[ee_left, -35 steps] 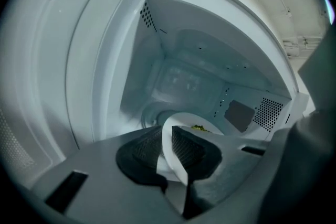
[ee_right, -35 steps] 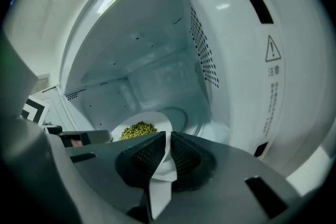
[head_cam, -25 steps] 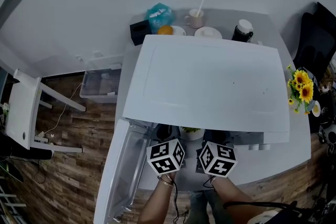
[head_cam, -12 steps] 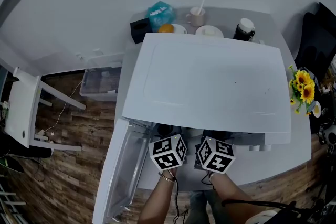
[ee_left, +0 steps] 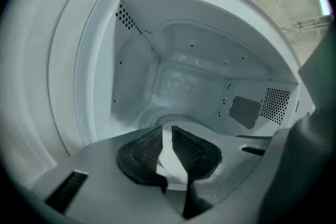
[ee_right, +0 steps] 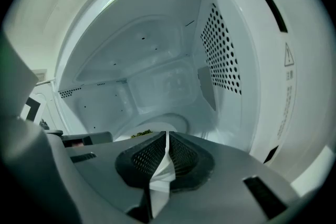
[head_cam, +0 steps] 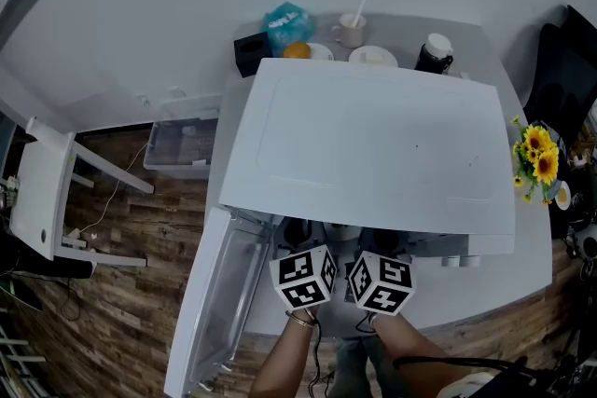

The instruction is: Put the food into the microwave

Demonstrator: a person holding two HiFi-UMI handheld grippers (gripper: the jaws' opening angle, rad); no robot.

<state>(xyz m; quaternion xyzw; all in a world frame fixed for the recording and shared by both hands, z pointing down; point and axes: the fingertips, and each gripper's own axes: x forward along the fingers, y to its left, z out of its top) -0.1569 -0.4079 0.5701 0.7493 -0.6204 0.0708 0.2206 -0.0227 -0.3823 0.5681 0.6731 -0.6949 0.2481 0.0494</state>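
chair [head_cam: 42, 200]: white, seen at 9 o'clock in head view, on wood floor [head_cam: 121, 312]
bin [head_cam: 182, 149]: clear plastic, set on the floor between chair and microwave
door [head_cam: 219, 303]: swung open, hung at 7 o'clock off the microwave front
left gripper [head_cam: 297, 238]: held at the cavity mouth, 6 o'clock in head view; jaws [ee_left: 167, 136] narrowly apart, clamped on a white rim
dish [ee_left: 167, 157]: white; its rim is pinched by both grippers, left side in the left jaws, right side [ee_right: 163, 176] in the right jaws; carried at the cavity opening, mostly hidden under the microwave top in head view
food [ee_right: 140, 134]: green bits glimpsed just over the right gripper body at 7 o'clock of its view, on the dish
right gripper [head_cam: 381, 242]: just beside the left one, marker cubes nearly touching; jaws [ee_right: 166, 147] almost together, closed on the thin rim
microwave [head_cam: 373, 144]: white, top fills the centre of head view
cavity [ee_left: 184, 81]: white walls; perforated side wall [ee_right: 223, 55] seen at 2 o'clock in right gripper view
back row, 12 o'clock behind microwave: black box [head_cam: 250, 53], teal packet [head_cam: 284, 21], orange [head_cam: 297, 51], mug [head_cam: 350, 31], plate [head_cam: 373, 58], dark jar [head_cam: 435, 53]
flowers [head_cam: 534, 154]: yellow, at 3 o'clock, apart from microwave
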